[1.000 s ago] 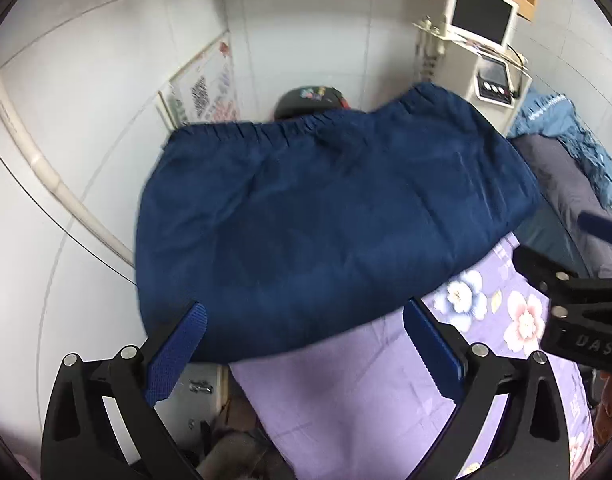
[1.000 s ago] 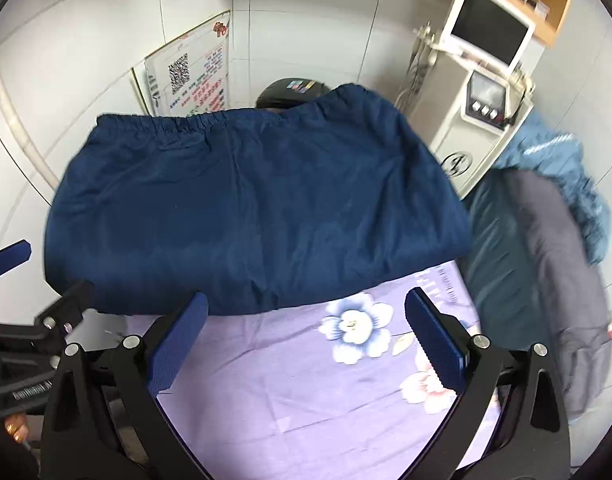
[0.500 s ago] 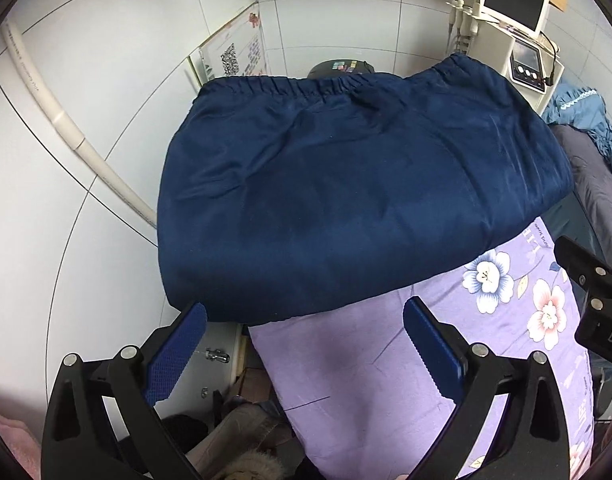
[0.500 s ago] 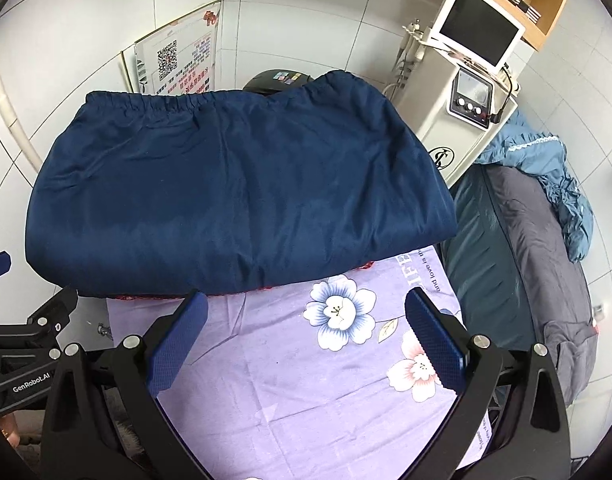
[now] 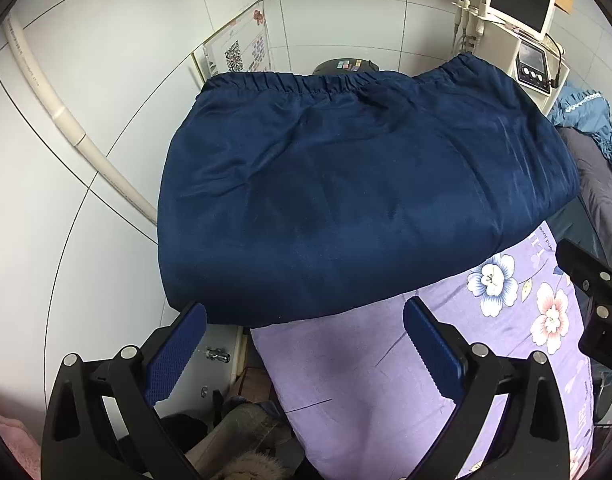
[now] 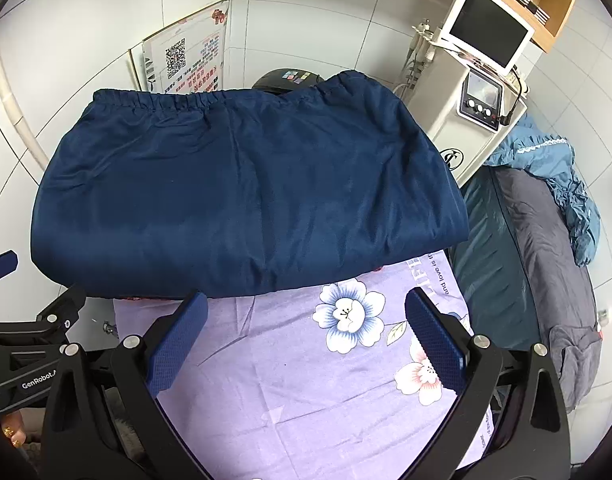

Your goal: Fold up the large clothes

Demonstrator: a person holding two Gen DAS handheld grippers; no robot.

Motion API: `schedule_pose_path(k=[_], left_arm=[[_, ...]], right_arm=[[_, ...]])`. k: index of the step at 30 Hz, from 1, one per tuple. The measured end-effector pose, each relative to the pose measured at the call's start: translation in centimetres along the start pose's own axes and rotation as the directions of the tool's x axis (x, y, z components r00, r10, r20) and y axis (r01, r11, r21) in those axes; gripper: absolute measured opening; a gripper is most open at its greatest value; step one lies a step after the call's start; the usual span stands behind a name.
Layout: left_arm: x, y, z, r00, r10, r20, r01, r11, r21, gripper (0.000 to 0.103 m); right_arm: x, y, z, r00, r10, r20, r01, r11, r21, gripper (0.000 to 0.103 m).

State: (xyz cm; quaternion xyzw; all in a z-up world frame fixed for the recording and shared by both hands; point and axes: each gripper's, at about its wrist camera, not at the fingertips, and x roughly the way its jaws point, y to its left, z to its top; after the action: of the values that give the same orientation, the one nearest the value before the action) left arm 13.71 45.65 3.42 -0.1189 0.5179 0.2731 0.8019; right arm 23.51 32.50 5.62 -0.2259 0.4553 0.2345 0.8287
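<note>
A folded dark navy garment [image 5: 346, 200] [image 6: 246, 196] with a gathered elastic edge at its far side lies flat on the far end of a purple flowered sheet [image 5: 386, 380] [image 6: 306, 380]. My left gripper [image 5: 304, 344] hangs open just short of the garment's near left edge, nothing between its blue pads. Above the sheet near the garment's near edge, my right gripper [image 6: 306, 340] is open and empty too. Each gripper shows at the edge of the other's view.
White tiled walls stand close on the left and behind. A cream machine with a screen [image 6: 474, 80] is at the back right. A grey and a blue cloth [image 6: 546, 240] lie on a dark surface to the right. The bed's left edge drops to clutter [image 5: 226, 420].
Both grippers have drawn back and risen from the garment, which now lies still and flat; its near edge was between the fingers a second ago.
</note>
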Motion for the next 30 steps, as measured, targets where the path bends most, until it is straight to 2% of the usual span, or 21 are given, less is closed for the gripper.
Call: schedule_pose_path(k=[30], left_arm=[[0.27,0.68,0.05,1.000,0.023,0.004,-0.023,1.000,-0.006,0.097]], right_arm=[[0.07,0.76,0.20,1.000,0.026,0.014,-0.026,1.000,-0.001,0.097]])
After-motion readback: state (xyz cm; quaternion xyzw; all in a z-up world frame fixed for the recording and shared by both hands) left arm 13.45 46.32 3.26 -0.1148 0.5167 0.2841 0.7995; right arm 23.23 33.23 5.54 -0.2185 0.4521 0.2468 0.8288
